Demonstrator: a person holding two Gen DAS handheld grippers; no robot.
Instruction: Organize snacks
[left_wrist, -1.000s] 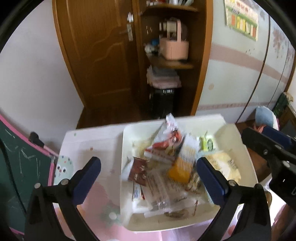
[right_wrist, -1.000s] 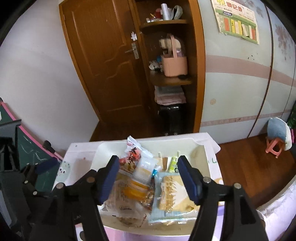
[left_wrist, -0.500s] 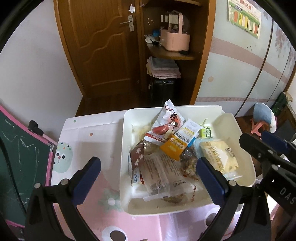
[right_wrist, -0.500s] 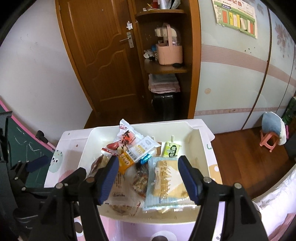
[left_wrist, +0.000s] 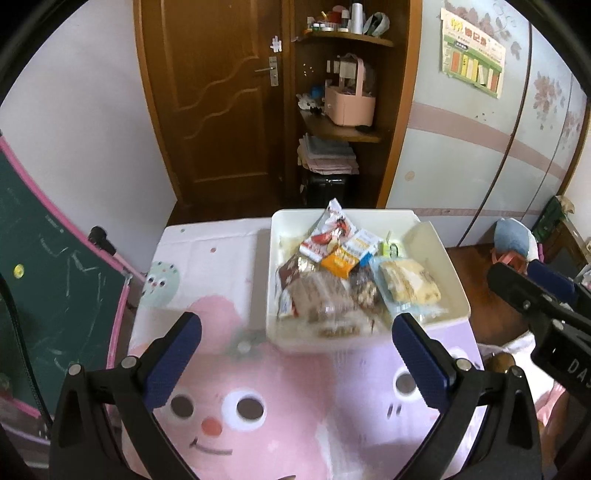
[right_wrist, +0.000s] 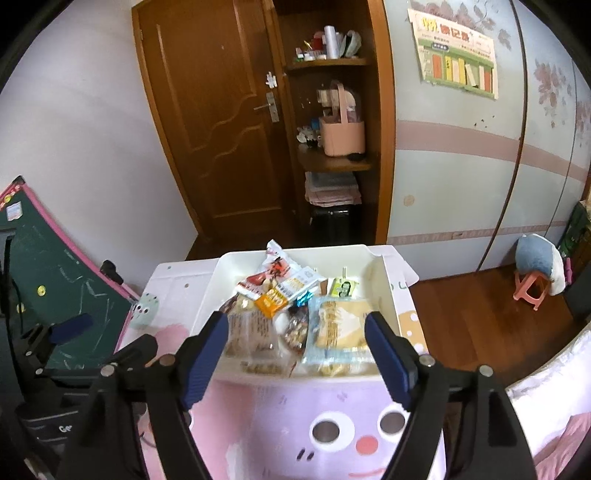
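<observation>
The white bin (left_wrist: 274, 280) is serving as the reference landmark. It is sitting on a table covered with a pink cartoon tablecloth (left_wrist: 229, 373), and the snack packets are lying piled inside it.

The left gripper (left_wrist: 295, 360) is hovering on the near side of the bin, over the tablecloth, with its jaws spread wide and nothing between them. The right gripper (right_wrist: 295, 354) is hanging just short of the bin's near rim; its jaws have just been opening, and no packet is sitting between the pads.

Inside the bin, a red-and-white pouch (right_wrist: 271, 271) is leaning toward the far wall, an orange packet (right_wrist: 271, 302) is lying near the centre, and a large pale-blue wrapped cake (right_wrist: 338, 328) is lying at the near right.

Handling judgement: the packets are looking light, soft and crinkly, with slick film wrappers likely to slip. Baked contents are probably crushable. Grip each at a sealed edge or corner, with light pressure.
</observation>
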